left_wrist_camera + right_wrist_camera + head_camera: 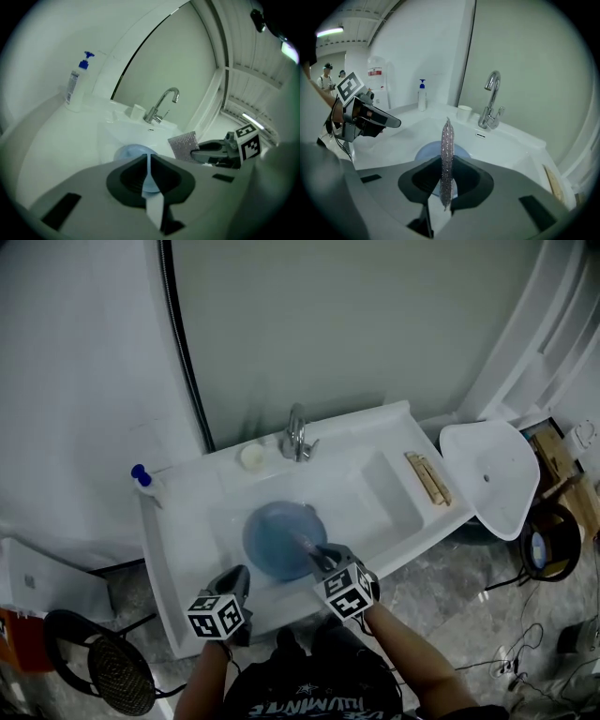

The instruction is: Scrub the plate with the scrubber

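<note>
Right gripper (446,176), fingers pinching a silvery scrubber (447,140) edge-on over the blue plate (272,540) lying in the sink (375,491), left gripper (148,164), fingers pressed together on nothing, plate's near edge hidden behind both

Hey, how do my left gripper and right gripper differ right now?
The left gripper is shut on nothing; the right gripper is shut on the silvery scrubber, held edge-on. In the head view the right gripper's tip reaches over the blue plate, while the left gripper sits at the sink's front rim. Both angle down toward the sink.
</note>
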{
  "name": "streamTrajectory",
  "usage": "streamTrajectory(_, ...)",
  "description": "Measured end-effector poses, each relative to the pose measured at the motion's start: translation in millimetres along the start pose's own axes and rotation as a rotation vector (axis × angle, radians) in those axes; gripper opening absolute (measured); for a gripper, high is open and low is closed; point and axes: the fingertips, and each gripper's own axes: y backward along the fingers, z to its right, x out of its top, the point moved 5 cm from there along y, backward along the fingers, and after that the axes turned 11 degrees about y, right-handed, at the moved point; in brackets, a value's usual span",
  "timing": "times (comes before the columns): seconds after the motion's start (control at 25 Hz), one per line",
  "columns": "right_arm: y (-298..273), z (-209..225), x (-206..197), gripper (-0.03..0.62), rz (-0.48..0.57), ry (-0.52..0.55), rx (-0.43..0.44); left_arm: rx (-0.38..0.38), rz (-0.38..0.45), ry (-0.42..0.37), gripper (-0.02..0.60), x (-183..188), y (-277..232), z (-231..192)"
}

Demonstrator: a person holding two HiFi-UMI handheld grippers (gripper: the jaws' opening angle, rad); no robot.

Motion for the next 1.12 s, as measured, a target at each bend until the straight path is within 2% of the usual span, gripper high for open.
streamTrajectory(0.16, 2, -11, 1, 0.077, 0.009, 0.015, 0.010, 0.005, 0.033, -0.090, 0.034, -2, 7, 7)
streamTrajectory(0.48, 15, -20, -3, 0.077, 0.052, 0.006, 0.025, 0.030, 0.076, -0.094, 0.035, -10, 16, 25)
streamTrajectory(0.56, 26, -21, -7, 0.077, 0.071, -0.024, 0.020, 0.040, 0.073, -0.109, 0.035, -16, 23, 32)
streamTrajectory(0.72, 51, -24, -13, 0.077, 0.137, -0.160, 0.033, 0.058, 0.078, -0.128, 0.034, -29, 38, 47)
streamTrajectory(0.84, 69, -31, -26, 0.077, 0.142, -0.150, 0.023, 0.060, 0.082, -0.128, 0.035, -44, 49, 60)
streamTrajectory(1.0, 97, -45, -38, 0.077, 0.192, -0.218, 0.030, 0.057, 0.089, -0.141, 0.035, -66, 68, 78)
streamTrajectory(1.12, 119, -56, -45, 0.077, 0.209, -0.229, 0.022, 0.060, 0.106, -0.130, 0.035, -80, 88, 87)
